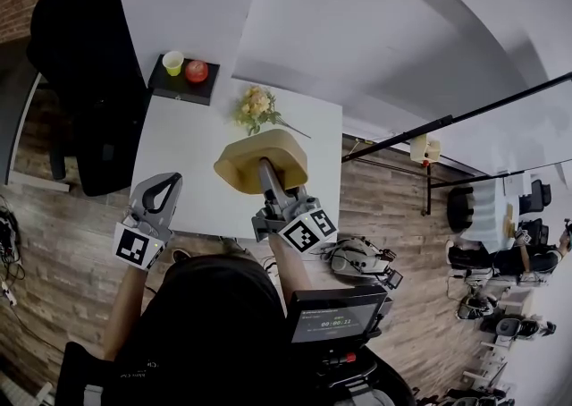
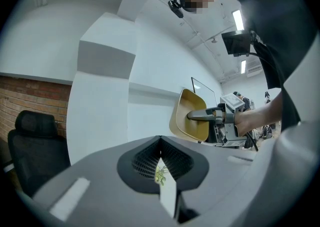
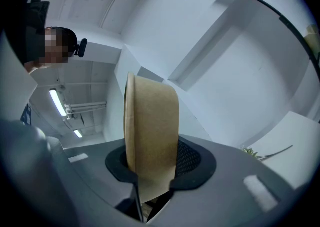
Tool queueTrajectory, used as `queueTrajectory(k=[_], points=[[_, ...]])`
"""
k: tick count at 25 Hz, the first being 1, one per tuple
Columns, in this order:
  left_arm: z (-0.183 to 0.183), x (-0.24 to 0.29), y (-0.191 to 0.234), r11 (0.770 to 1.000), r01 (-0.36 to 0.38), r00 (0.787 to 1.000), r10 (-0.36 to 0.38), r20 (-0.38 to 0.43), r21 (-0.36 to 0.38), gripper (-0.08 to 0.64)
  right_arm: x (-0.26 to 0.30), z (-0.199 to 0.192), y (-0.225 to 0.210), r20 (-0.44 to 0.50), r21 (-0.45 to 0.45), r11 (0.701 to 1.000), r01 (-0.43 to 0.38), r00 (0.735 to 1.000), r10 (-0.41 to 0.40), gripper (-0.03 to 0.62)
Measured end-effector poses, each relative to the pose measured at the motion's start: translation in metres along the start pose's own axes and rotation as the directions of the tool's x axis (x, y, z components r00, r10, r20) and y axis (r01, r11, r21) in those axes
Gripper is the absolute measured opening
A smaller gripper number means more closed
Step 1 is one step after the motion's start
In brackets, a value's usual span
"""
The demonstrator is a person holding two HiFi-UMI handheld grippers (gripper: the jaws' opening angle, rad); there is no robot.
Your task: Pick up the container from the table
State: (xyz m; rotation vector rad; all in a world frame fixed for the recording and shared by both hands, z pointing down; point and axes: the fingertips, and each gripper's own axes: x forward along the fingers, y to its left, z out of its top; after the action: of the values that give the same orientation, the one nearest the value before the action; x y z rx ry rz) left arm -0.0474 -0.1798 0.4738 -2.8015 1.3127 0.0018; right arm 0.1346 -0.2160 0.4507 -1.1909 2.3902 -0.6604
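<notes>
A tan paper container hangs tipped on its side over the front of the white table. My right gripper is shut on its wall, one finger inside the bowl and one outside. The left gripper view shows the container with its opening facing the camera and the right gripper reaching into it. In the right gripper view the container stands edge-on between the jaws. My left gripper is shut and holds nothing, at the table's front left edge.
At the table's far end, a black tray carries a yellow cup and a red apple. A small bunch of flowers lies beyond the container. A black chair stands to the left.
</notes>
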Motion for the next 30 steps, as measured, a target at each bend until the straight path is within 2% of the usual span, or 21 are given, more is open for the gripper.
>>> queueTrajectory(k=[5,10,15,30], points=[[-0.0009,0.001,0.0002,1.0,-0.005,1.0,0.005,0.0,-0.005,0.0,0.0002,-0.0014,-0.0027,-0.005,0.006,1.0,0.003,1.0,-0.003,0.143],[-0.0061,0.0004,-0.0029,1.0,0.002,0.999,-0.003,-0.048,-0.01,0.0,0.0006,-0.0016,-0.0035,-0.006,0.011,1.0,0.001,1.0,-0.001,0.143],[-0.0039,0.0006,-0.0009,1.0,-0.005,1.0,0.005,-0.019,0.004,0.0,-0.0002,-0.0026,-0.004,-0.004,0.017,1.0,0.004,1.0,-0.004,0.143],[-0.0051,0.0018,-0.0053,1.0,0.003,1.0,-0.003,-0.018,-0.004,0.0,0.0006,-0.0044,-0.0052,-0.011,0.038,0.999,-0.008,1.0,0.008,0.141]])
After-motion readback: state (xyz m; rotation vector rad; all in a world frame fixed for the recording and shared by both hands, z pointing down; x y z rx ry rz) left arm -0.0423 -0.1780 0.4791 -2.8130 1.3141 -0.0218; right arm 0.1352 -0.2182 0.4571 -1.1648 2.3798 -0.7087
